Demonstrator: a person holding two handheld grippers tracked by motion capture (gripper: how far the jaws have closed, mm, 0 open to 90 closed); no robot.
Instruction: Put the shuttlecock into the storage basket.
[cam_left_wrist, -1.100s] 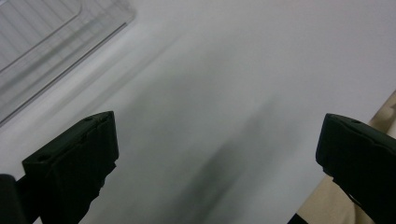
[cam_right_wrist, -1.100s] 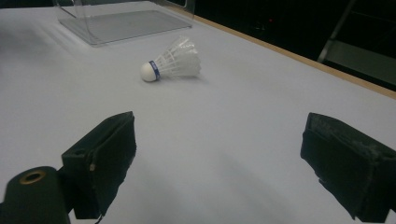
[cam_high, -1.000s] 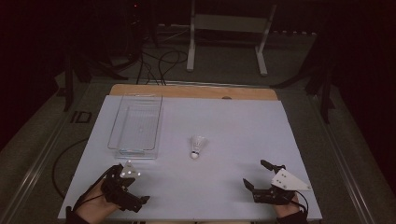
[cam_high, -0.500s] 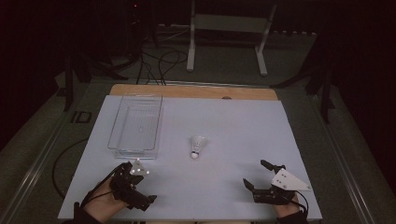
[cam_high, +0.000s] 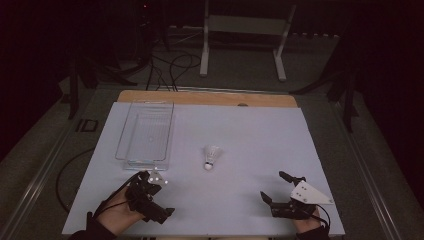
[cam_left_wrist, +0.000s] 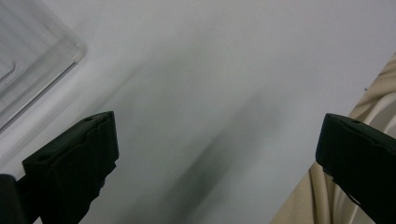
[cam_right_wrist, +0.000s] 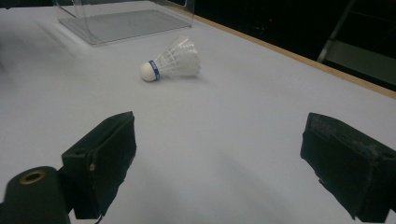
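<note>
Two hand-held grippers sit low at the near edge of a white table, both w/ jaws spread wide and nothing between them. The right gripper (cam_high: 278, 186), held in the person's right hand at the near right corner, points fwd and left across the table; in the right gripper view its two black jaws stand far apart over bare white surface, w/ the shuttlecock (cam_right_wrist: 172, 64) lying ahead of them, well clear of both jaws. A grey three-cornered plate rides on top of this gripper. The left gripper (cam_high: 161, 200), in the left hand (cam_high: 116, 214) at the near left corner, hangs just over the table; in the left gripper view its jaws are likewise wide apart, empty, above plain white surface, w/ a corner of the clear tray (cam_left_wrist: 32, 65) at upper left and a beige cable at the right edge. That view is blurred. From above, the shuttlecock (cam_high: 212, 157) lies on its side near the middle of the table (cam_high: 250, 135), cork tip toward the person, feathers away; it is between the two grippers but farther out, touching neither. The clear tray (cam_high: 146, 135) stands empty to its left, near but apart, running lengthwise toward the far edge. A strip of bare wood shows along the table's far side. Beyond, dark floor w/ cables and a white metal stand.
</note>
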